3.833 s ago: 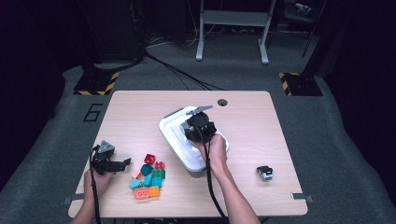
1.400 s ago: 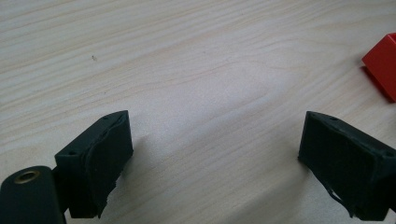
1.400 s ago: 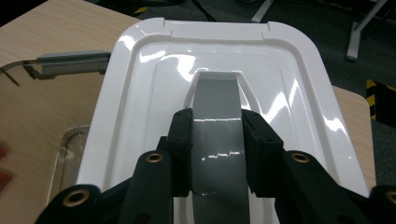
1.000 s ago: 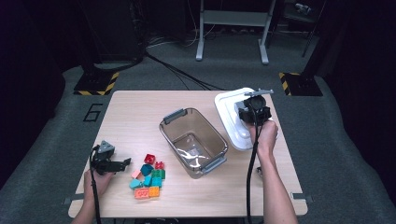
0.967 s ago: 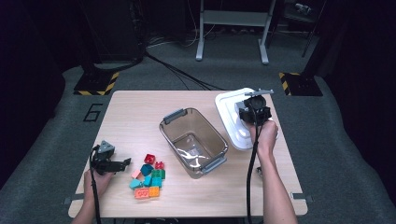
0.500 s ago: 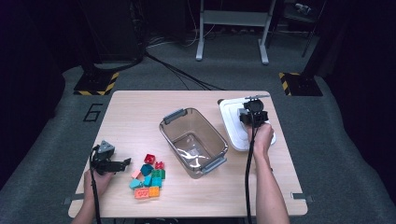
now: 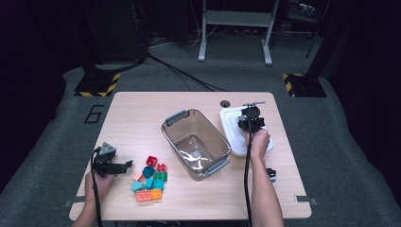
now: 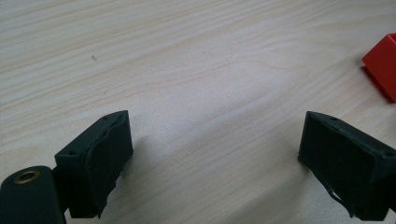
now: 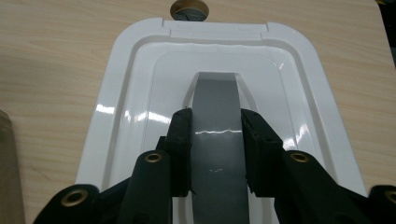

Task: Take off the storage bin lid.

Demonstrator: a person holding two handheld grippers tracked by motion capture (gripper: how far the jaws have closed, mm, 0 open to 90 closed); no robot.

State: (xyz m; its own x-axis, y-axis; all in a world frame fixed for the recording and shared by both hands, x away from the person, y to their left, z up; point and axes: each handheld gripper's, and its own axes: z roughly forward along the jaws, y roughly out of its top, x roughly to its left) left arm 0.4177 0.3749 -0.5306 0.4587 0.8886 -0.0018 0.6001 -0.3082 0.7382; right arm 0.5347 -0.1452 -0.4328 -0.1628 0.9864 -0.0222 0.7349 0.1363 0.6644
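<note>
Between the right gripper's (image 9: 215, 149) 2 black fingers (image 9: 181, 140) sits the grey handle (image 9: 215, 116) of the white lid (image 9: 140, 84), pinched from both sides; the lid lies on the right part of the bench (image 7: 142, 109), just beside the clear plastic bin (image 7: 195, 142) and apart from it. Seen from the high view, the right gripper (image 7: 250, 124) stands over the lid (image 7: 231, 127) with the hand behind it. Judging from this, the risk lies in the release: if the fingers part while the lid is not yet flat on the wood, it could tip or slide toward the bench's right edge, or drag along as the gripper lifts, since the handle fits snugly between the pads. A sideways pull could also knock the lid against the bin's grey end handle (image 7: 215, 166).

The lid is glossy white with rounded corners, a stepped rim and a recessed centre spanned by the grey strap.

The left gripper (image 8: 215, 154) rests with fingers wide apart and nothing between them, near the pile of coloured blocks (image 7: 150, 179).
</note>
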